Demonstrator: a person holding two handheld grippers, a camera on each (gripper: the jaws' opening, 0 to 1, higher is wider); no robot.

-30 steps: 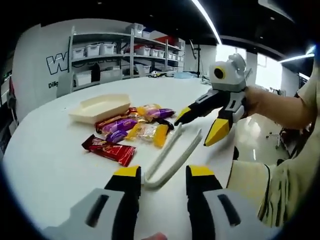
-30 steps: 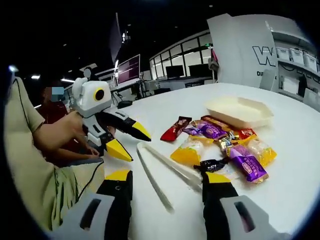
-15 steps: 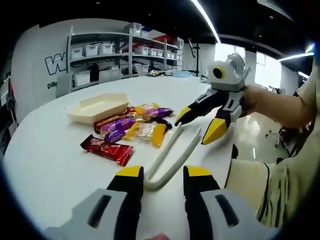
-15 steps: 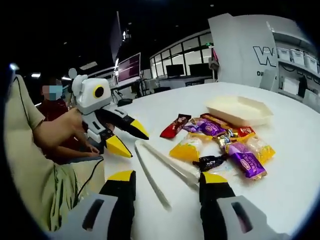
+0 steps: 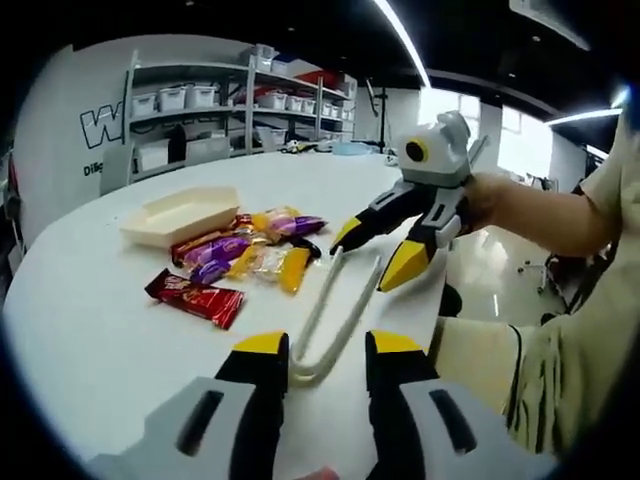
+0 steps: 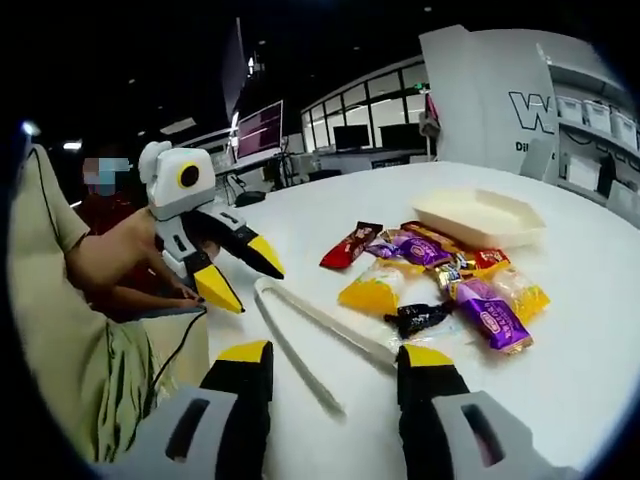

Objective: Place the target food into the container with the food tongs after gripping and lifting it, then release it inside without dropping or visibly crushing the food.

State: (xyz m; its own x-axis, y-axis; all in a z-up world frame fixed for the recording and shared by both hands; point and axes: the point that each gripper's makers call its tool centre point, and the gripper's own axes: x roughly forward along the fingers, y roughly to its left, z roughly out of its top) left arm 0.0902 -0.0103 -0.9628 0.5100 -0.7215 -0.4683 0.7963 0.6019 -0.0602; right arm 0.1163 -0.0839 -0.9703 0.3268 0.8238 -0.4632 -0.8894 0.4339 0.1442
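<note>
Two claws, both spread, holding nothing: my left gripper (image 5: 318, 352), my right gripper (image 6: 336, 362). White food tongs (image 5: 335, 315) lie frame centre on table (image 5: 90, 330); likely light, springy, slippery — grip mid-arm. Wrapped snacks (image 5: 240, 262), soft and crushable, lie centre-left beside tray (image 5: 178, 214).

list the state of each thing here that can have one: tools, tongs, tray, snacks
left tool: open, holding nothing, above the bend of the tongs
right tool: open, holding nothing, near the tongs' tips
food tongs: lying flat on the table, arms apart, not gripped
container: upright, no food in it
red snack bar: on the table, wrapped
pile of wrapped snacks: on the table beside the container, sealed
</note>
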